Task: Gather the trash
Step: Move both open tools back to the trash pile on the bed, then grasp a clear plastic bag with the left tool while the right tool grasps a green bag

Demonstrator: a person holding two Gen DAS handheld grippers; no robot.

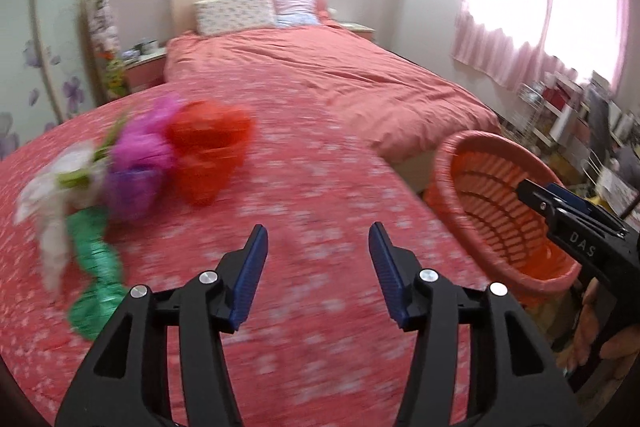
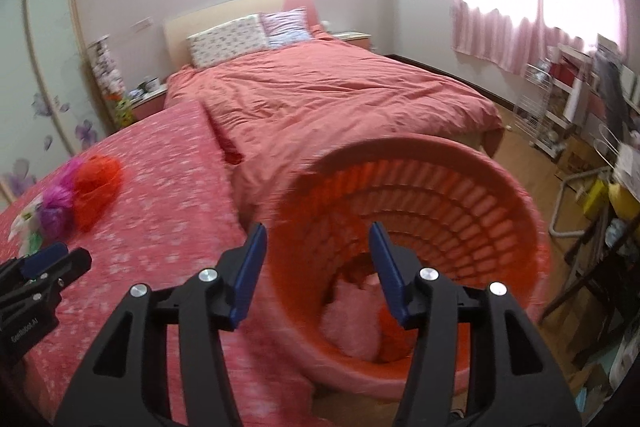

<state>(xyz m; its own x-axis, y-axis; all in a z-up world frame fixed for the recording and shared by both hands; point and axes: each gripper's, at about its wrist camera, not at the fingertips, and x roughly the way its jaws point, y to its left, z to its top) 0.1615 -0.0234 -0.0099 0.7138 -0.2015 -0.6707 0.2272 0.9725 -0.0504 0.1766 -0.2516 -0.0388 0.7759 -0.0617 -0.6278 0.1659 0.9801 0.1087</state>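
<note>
Nearest the left wrist camera, the left gripper (image 1: pixel 318 243) hangs with its two blue-padded fingers spread wide apart, nothing between them, above a red floral-print surface (image 1: pixel 304 187). On that surface, to the left, lies a blurred cluster of crumpled bags: one red bag (image 1: pixel 208 151), one magenta bag (image 1: pixel 146 139), one purple bag (image 1: pixel 132 187), one white bag (image 1: pixel 60 183) and one green bag (image 1: pixel 94 267), touching or overlapping each other. At the right edge, the orange basket (image 1: pixel 496 211) stands just beside the surface, its slatted inside facing the camera. The right gripper (image 1: pixel 560 205) reaches over its rim; from here I cannot tell how far its fingers are parted. Beyond lies a bed (image 1: pixel 340 75) with two pillows (image 1: pixel 234 11).

In the right wrist view, the right gripper (image 2: pixel 318 243) shows its fingers wide apart and empty, directly over the basket's (image 2: pixel 500 195) mouth. Only this view reveals the contents: one pale pink crumpled bag (image 2: pixel 352 323) at the bottom, with something orange beside it, too blurred to name. The red bag (image 2: pixel 96 183) and the rest of the cluster sit well apart at the far left, smaller and partly hidden. The left gripper (image 2: pixel 52 259) enters at the lower left edge.
</note>
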